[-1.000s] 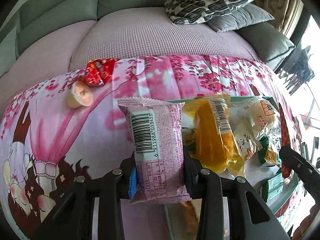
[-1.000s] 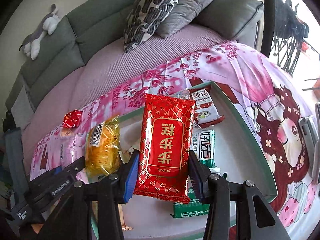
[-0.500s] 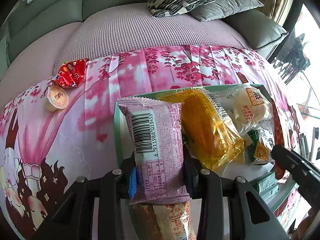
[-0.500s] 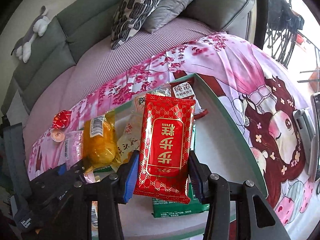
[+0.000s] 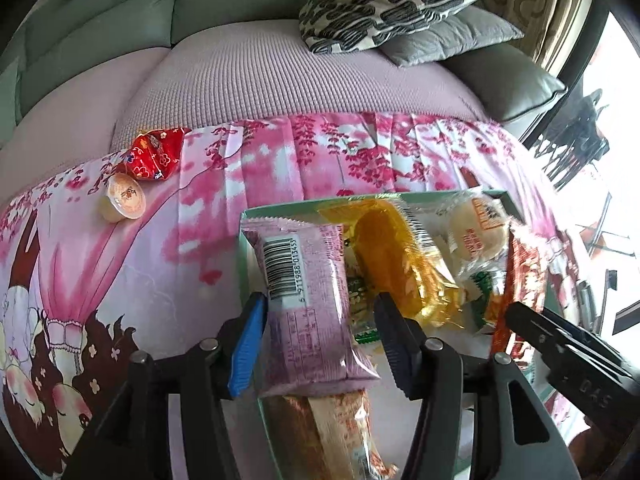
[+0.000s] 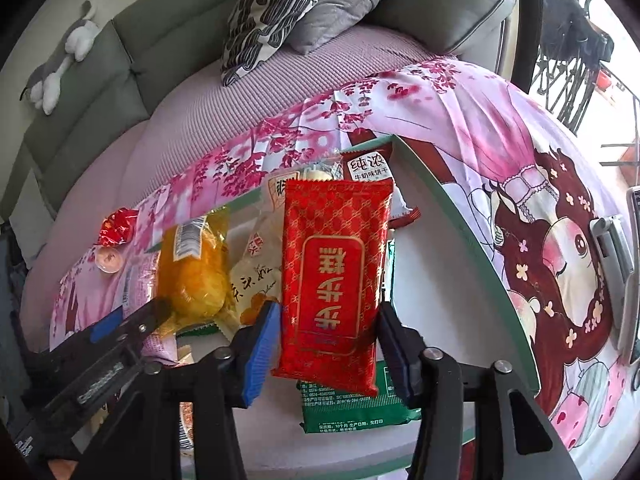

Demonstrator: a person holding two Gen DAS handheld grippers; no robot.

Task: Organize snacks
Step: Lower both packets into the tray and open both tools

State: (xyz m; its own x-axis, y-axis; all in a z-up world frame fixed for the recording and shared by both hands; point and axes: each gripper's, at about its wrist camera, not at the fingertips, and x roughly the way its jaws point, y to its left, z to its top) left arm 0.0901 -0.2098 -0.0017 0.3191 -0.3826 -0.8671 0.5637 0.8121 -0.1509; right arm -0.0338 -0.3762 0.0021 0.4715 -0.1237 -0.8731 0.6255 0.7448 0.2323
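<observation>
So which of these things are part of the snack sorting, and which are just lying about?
Part of the job:
- purple packet, between the left gripper's just-opened jaws
- red packet, between the right gripper's just-opened jaws
- green tray
- yellow packet
- jelly cup and small red packet, outside the tray

Lying about:
- patterned cushion
- grey cushion
- plush toy
- pink cloth

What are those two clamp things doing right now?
Left gripper: jaws just opened, pale purple barcoded snack packet loose between them.
Right gripper: jaws just opened, shiny red gold-patterned snack packet loose between them.
</observation>
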